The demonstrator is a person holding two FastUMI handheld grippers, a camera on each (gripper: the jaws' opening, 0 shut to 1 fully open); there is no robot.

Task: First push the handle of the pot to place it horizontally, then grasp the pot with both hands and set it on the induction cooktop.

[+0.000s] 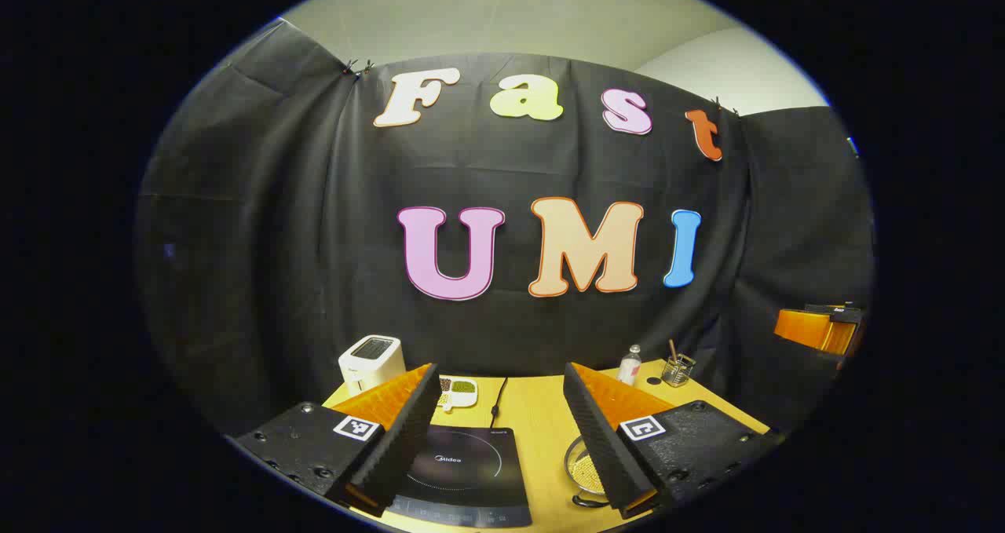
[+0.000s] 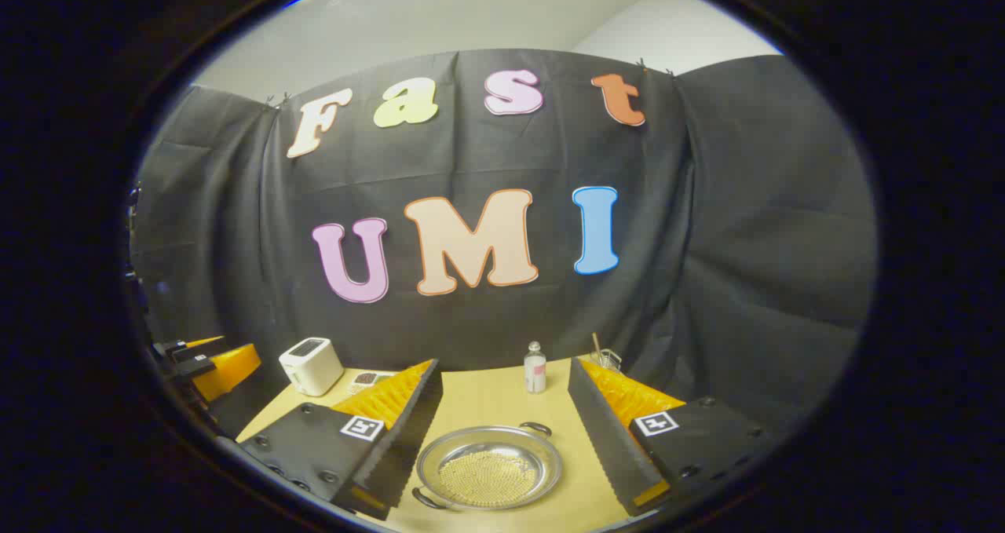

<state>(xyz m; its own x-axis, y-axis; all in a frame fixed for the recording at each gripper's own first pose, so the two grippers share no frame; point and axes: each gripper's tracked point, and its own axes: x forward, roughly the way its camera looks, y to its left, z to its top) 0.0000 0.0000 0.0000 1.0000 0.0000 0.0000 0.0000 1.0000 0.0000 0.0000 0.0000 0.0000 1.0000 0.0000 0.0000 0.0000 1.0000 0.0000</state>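
The shallow round steel pot (image 2: 488, 467) sits on the light wooden surface (image 2: 487, 396) at the bottom centre of the right gripper view, directly ahead of the right gripper (image 2: 502, 431) and framed between its two fingers. Those fingers stand spread wide, holding nothing, and they appear to hang above the pot rather than touch it. The pot carries two small dark loop handles: one at its far rim, toward the upper right of the bowl, and one at its near rim, toward the lower left, so the line through the handles runs diagonally across the frame instead of side to side.

In the left gripper view the same pot (image 1: 585, 466) peeks out at the lower right, partly hidden behind the left gripper's own finger, while the flat black square induction cooktop (image 1: 463, 470) lies at the bottom centre between the fingers. The left gripper (image 1: 502, 415) is likewise spread apart and empty.

By my reading, the right gripper is the nearer one to the pot and better placed to nudge a handle round until the pair lies horizontal. The cooktop lies to the pot's left in the left gripper view, just beside it.
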